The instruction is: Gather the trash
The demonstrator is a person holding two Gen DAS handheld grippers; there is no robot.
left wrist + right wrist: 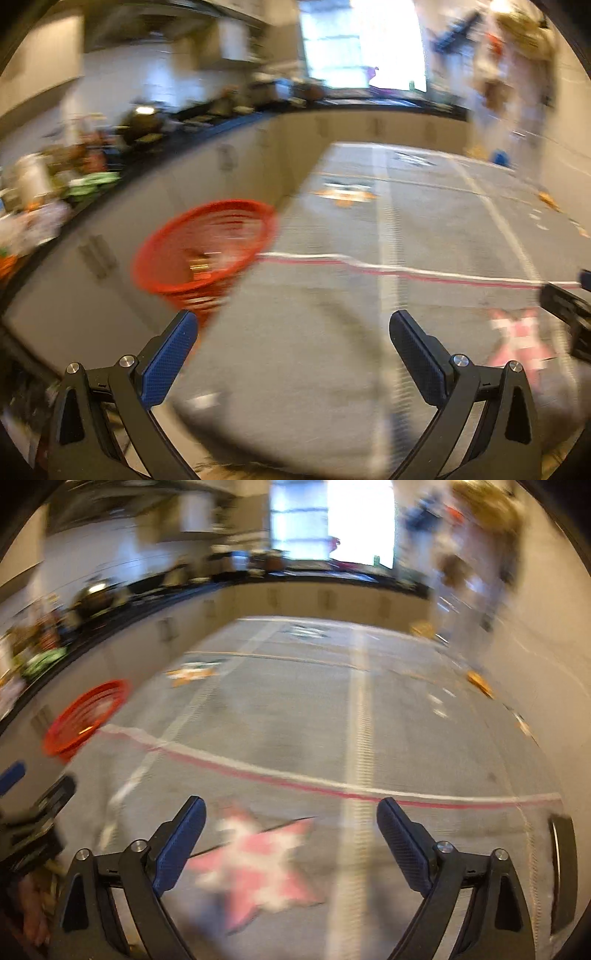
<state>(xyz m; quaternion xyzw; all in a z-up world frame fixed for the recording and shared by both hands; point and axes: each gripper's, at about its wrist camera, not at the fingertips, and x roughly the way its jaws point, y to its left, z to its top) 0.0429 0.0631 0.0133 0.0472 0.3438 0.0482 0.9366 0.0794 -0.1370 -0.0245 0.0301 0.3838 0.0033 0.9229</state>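
Both hand-held grippers, left (293,350) and right (291,836), gape empty over the floor (424,229) near a red basket (173,273) and pink star (258,864).

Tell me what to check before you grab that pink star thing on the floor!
1. Right gripper open and empty: ok.
2. Left gripper open and empty: ok.
3. Pink-and-white star-shaped piece lies on the floor between the right fingers' line of sight: ok.
4. Red basket upright by the cabinets, mouth open: ok.
5. What the star piece is made of: cannot tell, picture blurred.
6. More litter farther along the floor, like the orange scraps: ok, visible.
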